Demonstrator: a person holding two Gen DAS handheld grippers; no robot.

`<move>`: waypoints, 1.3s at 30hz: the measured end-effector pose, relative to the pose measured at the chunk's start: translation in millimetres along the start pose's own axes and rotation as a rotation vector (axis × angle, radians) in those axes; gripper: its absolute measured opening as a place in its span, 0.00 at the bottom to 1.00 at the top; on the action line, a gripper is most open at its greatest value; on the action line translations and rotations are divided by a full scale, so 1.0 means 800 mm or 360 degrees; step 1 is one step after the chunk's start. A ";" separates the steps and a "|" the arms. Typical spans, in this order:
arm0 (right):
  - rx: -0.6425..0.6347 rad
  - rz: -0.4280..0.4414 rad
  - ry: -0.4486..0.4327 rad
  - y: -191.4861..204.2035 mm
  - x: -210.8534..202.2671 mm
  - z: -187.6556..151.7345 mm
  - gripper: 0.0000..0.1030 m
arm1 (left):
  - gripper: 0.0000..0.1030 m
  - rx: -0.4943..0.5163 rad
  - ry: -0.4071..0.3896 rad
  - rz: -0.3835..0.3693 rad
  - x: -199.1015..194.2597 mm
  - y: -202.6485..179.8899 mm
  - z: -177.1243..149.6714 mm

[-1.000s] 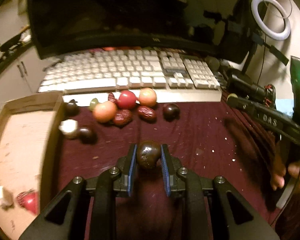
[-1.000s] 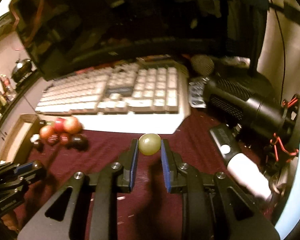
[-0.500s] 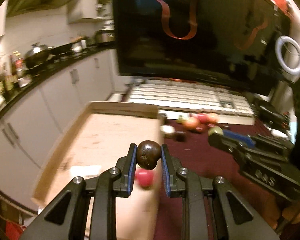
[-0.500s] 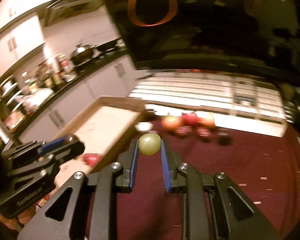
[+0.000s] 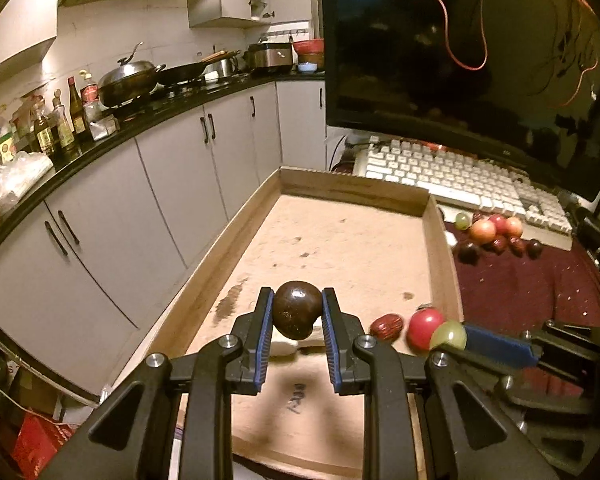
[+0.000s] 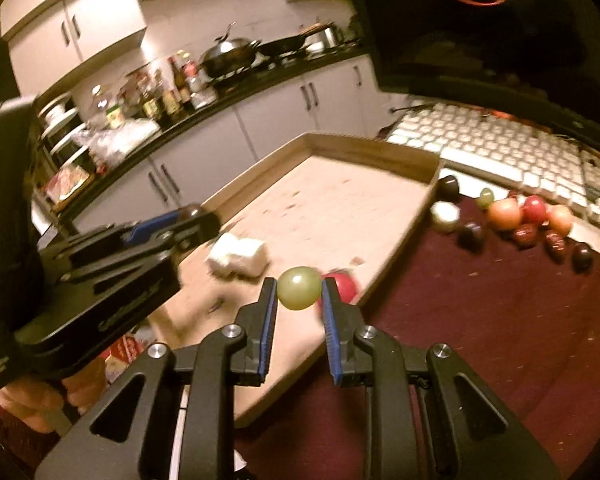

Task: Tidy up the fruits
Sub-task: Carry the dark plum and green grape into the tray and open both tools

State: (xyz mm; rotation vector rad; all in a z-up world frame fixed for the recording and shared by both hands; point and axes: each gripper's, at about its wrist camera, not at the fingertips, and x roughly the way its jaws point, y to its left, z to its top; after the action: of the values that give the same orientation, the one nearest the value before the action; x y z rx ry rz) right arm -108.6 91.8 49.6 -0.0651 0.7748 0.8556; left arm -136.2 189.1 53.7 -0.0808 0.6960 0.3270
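Both tongs loaded, both over the cardboard tray. My left gripper is clamped on a dark brown fruit, pinched between the blue pads at about its widest part, so it sits steady and clear of the tray floor. My right gripper is clamped the same way on a green grape; it hangs over the tray's near right wall, just beside the left tongs. Already lying in the tray near that wall: a red fruit, a wrinkled red date and a white lump — I cannot tell what the lump is. The remaining fruit pile lies on the maroon cloth in front of the keyboard, well apart from the tray, so sorting looks only partly done. Judgement: next step is to lower and release each piece beside its neighbours. Risk — both are round and may roll on the flat cardboard, so I would let go low, near the wall.
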 end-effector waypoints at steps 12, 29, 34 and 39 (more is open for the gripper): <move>-0.0031 0.0000 0.0140 0.020 0.038 -0.016 0.24 | 0.22 0.0009 0.0104 0.0001 0.023 0.011 -0.020; -0.0067 -0.0005 0.0180 0.024 0.038 -0.015 0.25 | 0.44 0.0052 0.0084 0.0193 0.023 0.004 -0.019; -0.0057 0.0024 0.0172 0.021 0.033 -0.014 0.27 | 0.57 0.0057 0.0053 0.0264 0.017 0.003 -0.017; -0.0026 0.0071 0.0122 0.014 0.021 -0.014 0.41 | 0.64 0.0057 0.0030 0.0318 0.011 0.002 -0.013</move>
State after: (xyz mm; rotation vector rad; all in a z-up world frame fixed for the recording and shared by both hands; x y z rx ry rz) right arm -116.2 106.1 33.5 -0.0955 0.8437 0.9061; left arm -136.7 191.5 40.5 0.0203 0.7303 0.5056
